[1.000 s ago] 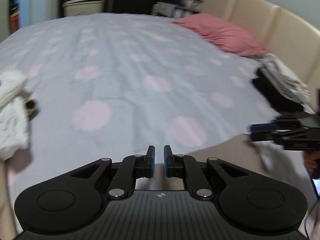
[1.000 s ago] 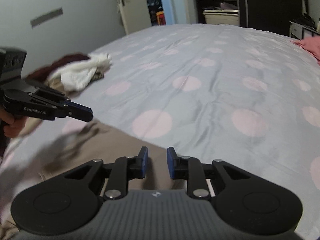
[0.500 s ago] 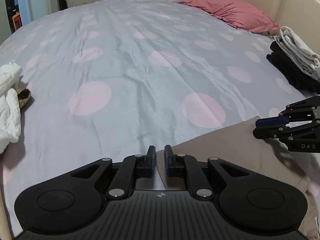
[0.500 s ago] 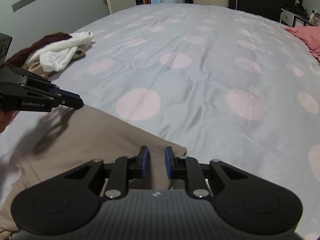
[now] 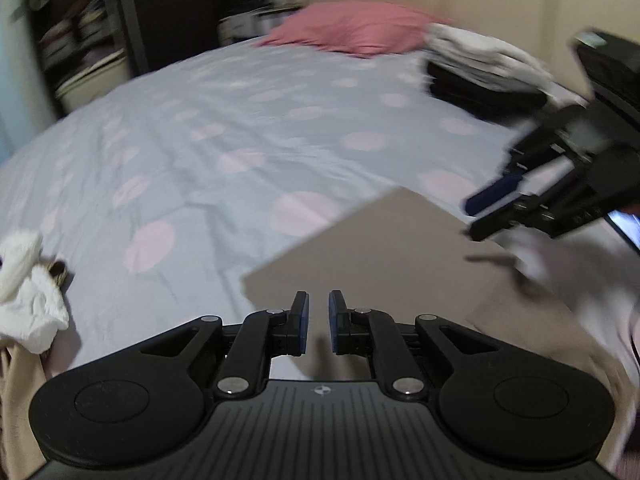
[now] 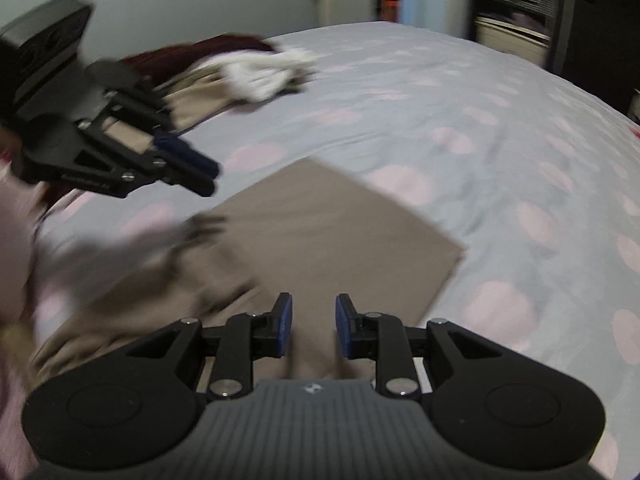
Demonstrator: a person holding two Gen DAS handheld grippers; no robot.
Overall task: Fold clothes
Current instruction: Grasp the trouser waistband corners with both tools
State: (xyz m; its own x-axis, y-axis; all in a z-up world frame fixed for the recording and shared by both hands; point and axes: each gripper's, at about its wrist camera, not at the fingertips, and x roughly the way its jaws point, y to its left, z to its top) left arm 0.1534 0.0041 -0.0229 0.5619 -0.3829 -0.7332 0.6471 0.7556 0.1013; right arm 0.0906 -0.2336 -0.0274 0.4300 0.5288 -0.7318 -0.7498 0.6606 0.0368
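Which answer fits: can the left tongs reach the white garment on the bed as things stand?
Probably yes: the white garment lies uncovered on the bedsheet, with nothing between it and the left tongs.

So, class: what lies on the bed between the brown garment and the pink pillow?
Nothing but bare dotted sheet separates the brown garment from the pink pillow, as the left wrist view shows.
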